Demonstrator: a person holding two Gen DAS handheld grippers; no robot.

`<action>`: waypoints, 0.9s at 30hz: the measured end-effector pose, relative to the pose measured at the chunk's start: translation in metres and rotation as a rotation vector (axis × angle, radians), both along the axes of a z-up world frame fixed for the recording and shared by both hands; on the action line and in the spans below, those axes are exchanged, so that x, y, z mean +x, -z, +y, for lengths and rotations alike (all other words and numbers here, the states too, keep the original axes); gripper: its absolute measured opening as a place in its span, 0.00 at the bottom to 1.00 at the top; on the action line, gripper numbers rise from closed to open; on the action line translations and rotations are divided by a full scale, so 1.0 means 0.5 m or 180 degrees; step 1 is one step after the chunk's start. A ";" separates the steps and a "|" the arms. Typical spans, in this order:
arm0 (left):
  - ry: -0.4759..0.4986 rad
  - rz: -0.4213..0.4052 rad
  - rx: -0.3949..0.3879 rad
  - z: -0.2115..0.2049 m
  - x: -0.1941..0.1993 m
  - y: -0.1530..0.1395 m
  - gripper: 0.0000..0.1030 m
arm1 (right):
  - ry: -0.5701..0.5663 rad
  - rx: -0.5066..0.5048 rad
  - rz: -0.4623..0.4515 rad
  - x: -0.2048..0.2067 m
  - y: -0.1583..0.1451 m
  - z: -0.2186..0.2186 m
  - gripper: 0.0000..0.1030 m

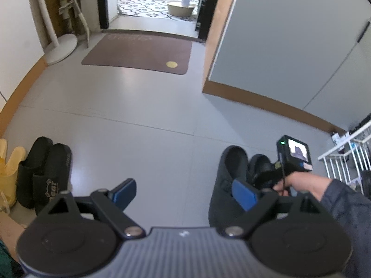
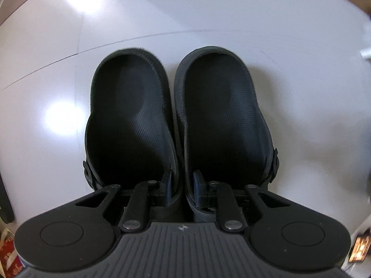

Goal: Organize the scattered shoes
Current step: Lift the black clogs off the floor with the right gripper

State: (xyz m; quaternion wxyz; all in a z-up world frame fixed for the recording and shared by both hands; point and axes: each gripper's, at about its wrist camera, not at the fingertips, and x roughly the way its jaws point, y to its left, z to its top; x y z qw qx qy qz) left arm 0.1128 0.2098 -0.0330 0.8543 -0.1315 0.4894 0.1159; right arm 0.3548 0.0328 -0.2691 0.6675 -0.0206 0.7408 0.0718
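Note:
A pair of dark grey clogs [image 2: 208, 115] fills the right wrist view, side by side with heels pointing away. My right gripper [image 2: 183, 185] is shut on their two touching inner walls, one finger inside each clog. In the left wrist view the same clogs [image 1: 231, 180] sit at the lower right, with a person's hand [image 1: 301, 183] holding the right gripper behind them. I cannot tell whether they touch the floor. My left gripper [image 1: 184, 194] is open over bare floor, with nothing between its blue pads [image 1: 123, 194]. Black slippers [image 1: 44, 173] and yellow slippers [image 1: 9, 173] stand paired at the left wall.
A brown doormat [image 1: 139, 53] lies ahead before a bathroom doorway [image 1: 157, 0]. A white fan base [image 1: 60, 48] stands at the left wall. A grey cabinet front [image 1: 289, 46] runs along the right, with a white wire rack [image 1: 347, 159] beside it.

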 end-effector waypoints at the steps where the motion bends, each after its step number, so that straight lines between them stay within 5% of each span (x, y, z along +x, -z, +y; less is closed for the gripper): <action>1: 0.0047 0.0018 0.0005 -0.010 0.001 0.003 0.89 | 0.0060 0.0002 0.0006 -0.009 -0.006 -0.016 0.19; 20: 0.0684 -0.0009 -0.0064 -0.163 -0.022 -0.008 0.88 | 0.0677 0.0124 0.0092 -0.169 -0.043 -0.213 0.19; 27: 0.0756 0.0102 0.0007 -0.163 -0.017 0.014 0.88 | 0.0776 0.0112 0.0245 -0.147 -0.023 -0.274 0.19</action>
